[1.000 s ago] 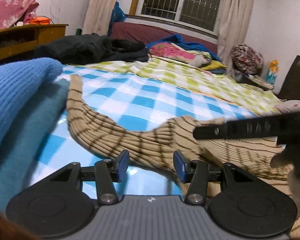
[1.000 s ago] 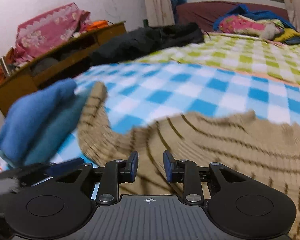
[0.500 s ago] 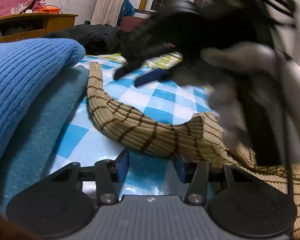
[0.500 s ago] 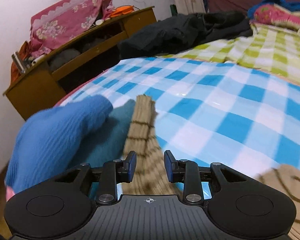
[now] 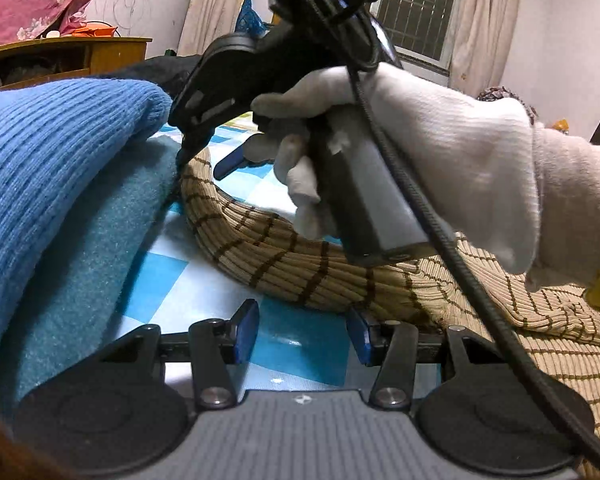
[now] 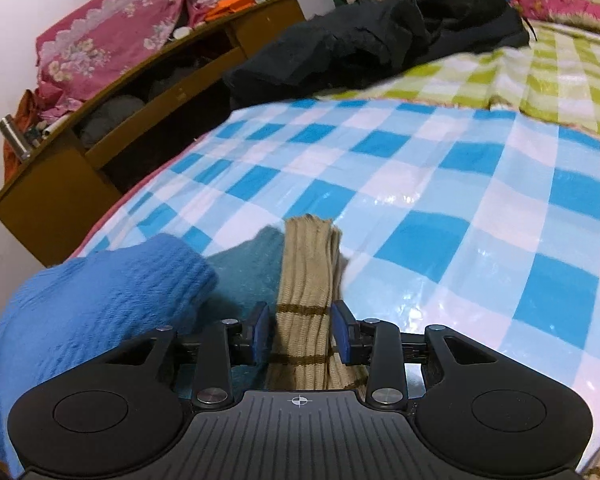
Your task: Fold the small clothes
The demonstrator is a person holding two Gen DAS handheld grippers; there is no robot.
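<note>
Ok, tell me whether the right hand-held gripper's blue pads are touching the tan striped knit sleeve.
Cannot tell. The right wrist view shows the tan striped knit sleeve between the right hand-held gripper pads, with no plain gap or squeeze.

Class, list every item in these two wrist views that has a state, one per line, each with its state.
Striped beige sweater: unfolded, sleeve stretched out.
Sleeve cuff: between the right hand-held gripper's blue pads, not clamped.
Right hand-held gripper: open, jaws just opening.
Left hand-held gripper: open, empty.
Blue knit sweater: folded, lying on the teal garment.
</note>
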